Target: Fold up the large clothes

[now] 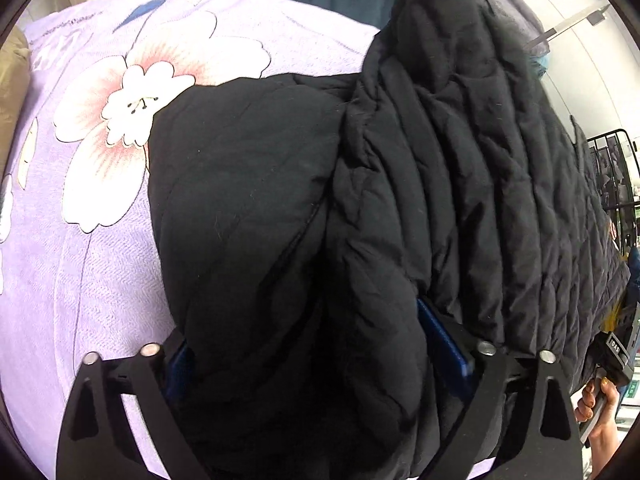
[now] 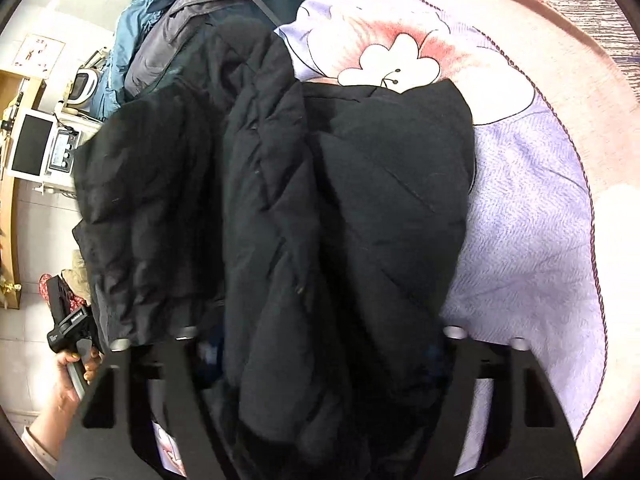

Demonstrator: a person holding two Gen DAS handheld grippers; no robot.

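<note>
A: Nearest is the left claw (image 1: 320, 344), straddling a thick fold of the black padded jacket (image 1: 400, 184) on the flowered bedsheet (image 1: 80, 240). Clenched?

B: Can't tell; same for the right claw (image 2: 320, 340). The jacket looks soft, bulky, probably slippery: bunch it at hem or seam.

Black jacket (image 1: 248, 184) lies on floral, probably bed, sheet (image 1: 92, 264).

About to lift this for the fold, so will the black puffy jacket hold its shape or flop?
The black quilted jacket probably flops: it already lies in soft bunched folds on the floral sheet. Its puffy padding suggests it is bulky yet light. The smooth shell may slip between the pads.
</note>
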